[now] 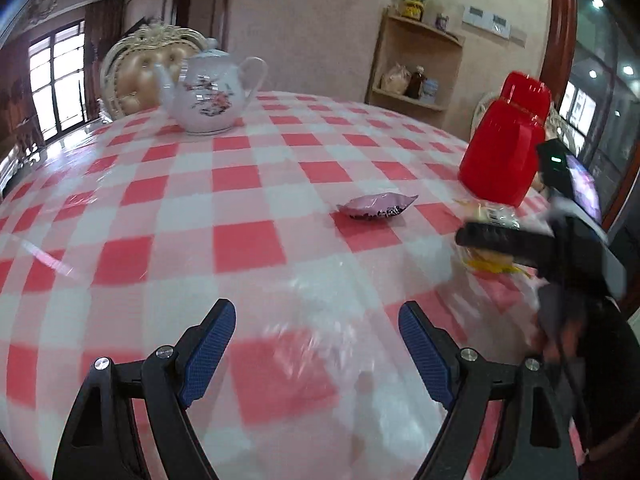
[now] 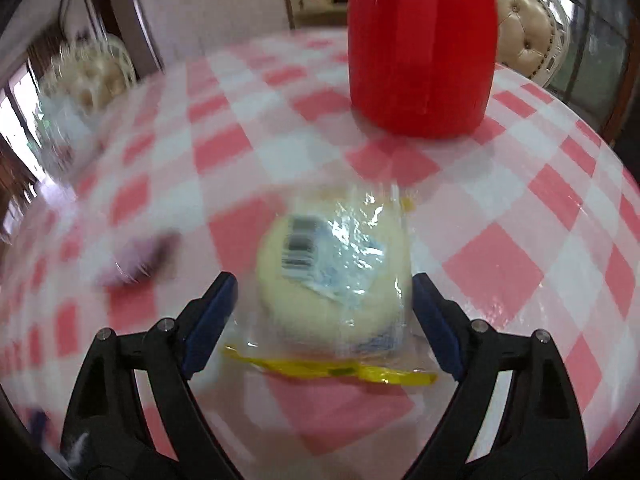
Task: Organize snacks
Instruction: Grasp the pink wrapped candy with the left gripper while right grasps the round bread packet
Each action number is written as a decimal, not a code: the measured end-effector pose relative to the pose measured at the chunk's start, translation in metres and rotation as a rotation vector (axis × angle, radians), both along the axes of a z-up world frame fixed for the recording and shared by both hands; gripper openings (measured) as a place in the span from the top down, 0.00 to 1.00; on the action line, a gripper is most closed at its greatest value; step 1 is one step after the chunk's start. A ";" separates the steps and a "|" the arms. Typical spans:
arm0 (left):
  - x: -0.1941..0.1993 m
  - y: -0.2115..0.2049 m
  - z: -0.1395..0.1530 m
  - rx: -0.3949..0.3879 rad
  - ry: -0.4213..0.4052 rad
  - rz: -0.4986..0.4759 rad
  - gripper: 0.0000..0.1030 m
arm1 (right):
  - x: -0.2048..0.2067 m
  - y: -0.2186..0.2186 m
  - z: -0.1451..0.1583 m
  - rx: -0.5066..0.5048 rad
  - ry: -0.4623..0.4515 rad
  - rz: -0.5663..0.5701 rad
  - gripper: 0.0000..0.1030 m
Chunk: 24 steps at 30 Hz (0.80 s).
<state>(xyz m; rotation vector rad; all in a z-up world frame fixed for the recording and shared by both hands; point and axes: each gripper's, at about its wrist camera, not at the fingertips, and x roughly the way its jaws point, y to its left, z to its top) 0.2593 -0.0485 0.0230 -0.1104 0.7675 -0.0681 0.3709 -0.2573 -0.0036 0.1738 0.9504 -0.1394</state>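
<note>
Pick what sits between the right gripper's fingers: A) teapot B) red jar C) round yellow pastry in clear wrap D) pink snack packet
C: in the right wrist view the round yellow pastry in clear wrap lies on the checkered table between the open fingers of the right gripper; the pink snack packet lies apart.

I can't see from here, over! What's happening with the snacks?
Left gripper open, empty. Right gripper open around clear-wrapped round pale cake. Pink foil snack packet loose. Red plastic jug behind.
</note>
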 end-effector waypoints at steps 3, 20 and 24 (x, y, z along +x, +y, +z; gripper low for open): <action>0.035 -0.013 -0.002 0.006 0.006 -0.007 0.18 | -0.021 -0.008 0.004 -0.012 -0.058 0.075 0.36; 0.145 -0.073 -0.023 0.156 0.116 -0.307 0.74 | -0.197 -0.037 0.020 0.144 -0.161 0.157 0.39; 0.129 -0.078 -0.017 0.174 0.060 -0.312 0.78 | -0.210 -0.031 0.020 0.158 -0.169 0.157 0.39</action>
